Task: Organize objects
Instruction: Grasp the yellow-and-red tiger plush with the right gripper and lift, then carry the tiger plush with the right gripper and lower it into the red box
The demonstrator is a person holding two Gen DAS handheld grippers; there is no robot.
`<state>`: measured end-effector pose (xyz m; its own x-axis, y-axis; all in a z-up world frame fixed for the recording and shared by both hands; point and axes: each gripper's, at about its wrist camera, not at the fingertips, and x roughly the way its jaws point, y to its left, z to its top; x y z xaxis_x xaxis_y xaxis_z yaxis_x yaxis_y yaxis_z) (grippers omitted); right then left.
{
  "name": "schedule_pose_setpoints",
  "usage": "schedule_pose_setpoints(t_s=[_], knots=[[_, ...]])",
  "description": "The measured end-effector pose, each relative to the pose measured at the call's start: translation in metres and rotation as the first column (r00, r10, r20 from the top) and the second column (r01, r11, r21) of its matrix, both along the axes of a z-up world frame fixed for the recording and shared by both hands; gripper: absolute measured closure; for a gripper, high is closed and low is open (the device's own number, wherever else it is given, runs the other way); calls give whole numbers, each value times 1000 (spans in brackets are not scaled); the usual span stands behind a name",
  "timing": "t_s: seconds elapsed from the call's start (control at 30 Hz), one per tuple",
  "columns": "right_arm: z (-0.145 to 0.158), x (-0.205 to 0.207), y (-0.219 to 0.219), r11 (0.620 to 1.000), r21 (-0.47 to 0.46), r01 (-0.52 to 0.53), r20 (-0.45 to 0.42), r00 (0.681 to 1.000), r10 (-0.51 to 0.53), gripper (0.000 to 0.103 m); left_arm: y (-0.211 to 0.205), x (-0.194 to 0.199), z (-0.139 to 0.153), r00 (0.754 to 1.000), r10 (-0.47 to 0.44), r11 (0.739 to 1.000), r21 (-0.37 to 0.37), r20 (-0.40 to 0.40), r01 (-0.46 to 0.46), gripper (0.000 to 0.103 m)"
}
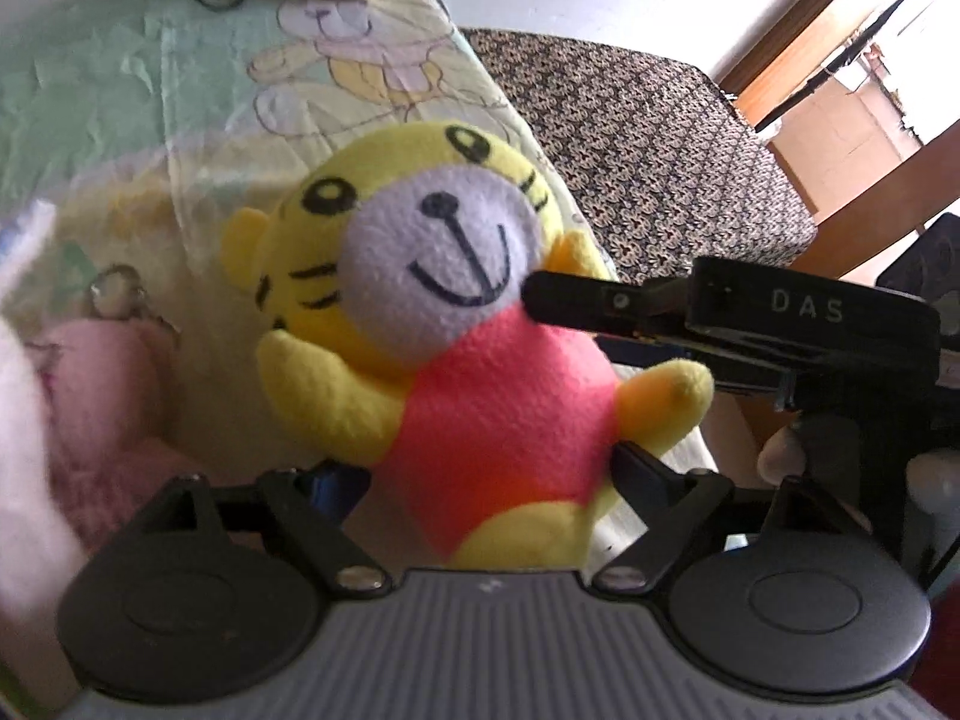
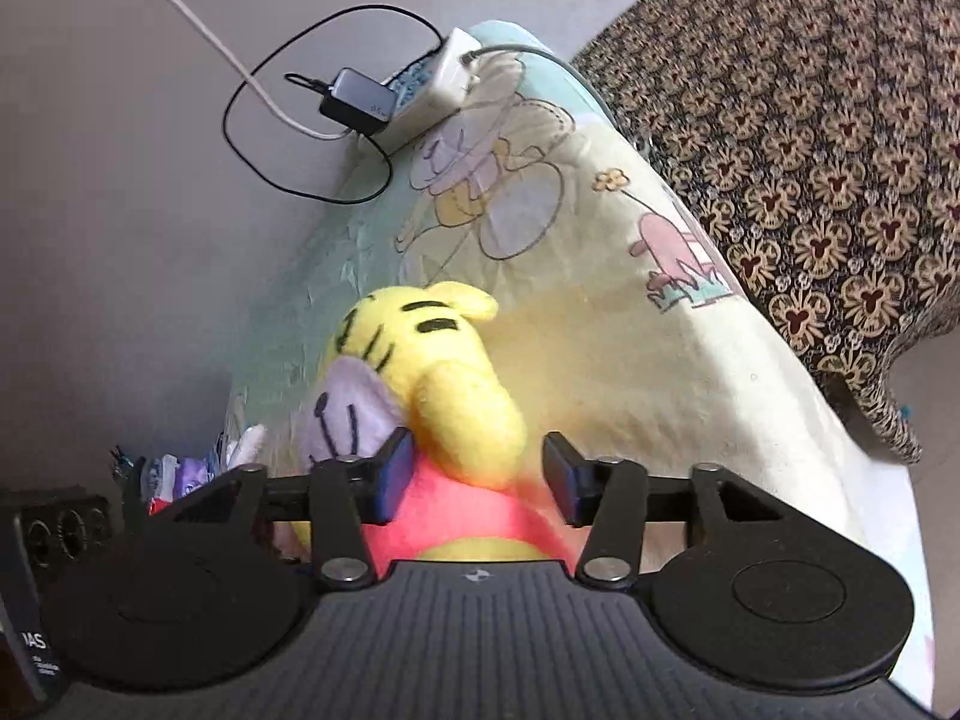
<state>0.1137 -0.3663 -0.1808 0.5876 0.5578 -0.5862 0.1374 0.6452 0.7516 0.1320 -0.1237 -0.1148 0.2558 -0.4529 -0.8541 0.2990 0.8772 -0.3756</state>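
A yellow tiger plush (image 1: 480, 312) in a red shirt lies face up on a cartoon-print blanket (image 1: 120, 90). My left gripper (image 1: 486, 474) stands open around its red belly, with a pad close on each side. From the right, one finger (image 1: 576, 303) of my right gripper reaches to the plush's neck. In the right wrist view the plush (image 2: 420, 336) is seen from the side. Its yellow arm sits between the pads of my right gripper (image 2: 480, 474), which is open. The left pad (image 2: 393, 474) lies against the white muzzle, and the right pad stands apart.
A pink plush (image 1: 96, 396) lies left of the tiger, with a blurred white shape at the frame edge. A power strip (image 2: 432, 84) with a charger and looped cables sits at the blanket's far end. A dark patterned cover (image 2: 810, 120) lies to the right. Small toys (image 2: 174, 468) sit low left.
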Motion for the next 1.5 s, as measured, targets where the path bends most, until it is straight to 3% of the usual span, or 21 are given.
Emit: schedule_pose_setpoints(t_s=[0.07,0.17,0.2,0.37,0.77,1.03,1.5], knots=[[-5,1,-2,999,37,6,-14,1000,-5,48,1,4,-4,1000,4,1000,-27,-21,-5,14],[-11,-3,-9,991,134,18,-27,1000,-14,67,1,5,-5,1000,-7,999,-45,-23,6,16],[-10,-5,-9,987,157,21,-27,1000,-17,68,0,4,-5,1000,-16,999,-46,-21,15,17],[-1,-15,-10,989,146,38,-19,999,-35,74,-4,-3,2,998,-59,998,-31,4,59,24],[32,-57,1,994,106,10,29,999,-13,75,-9,-48,33,982,-163,985,66,98,157,27],[58,-93,16,995,102,-4,105,994,-7,75,-5,-96,62,952,-221,972,132,213,196,27],[87,-108,71,985,101,-139,212,970,115,75,45,-155,96,930,-140,981,174,339,84,27]])
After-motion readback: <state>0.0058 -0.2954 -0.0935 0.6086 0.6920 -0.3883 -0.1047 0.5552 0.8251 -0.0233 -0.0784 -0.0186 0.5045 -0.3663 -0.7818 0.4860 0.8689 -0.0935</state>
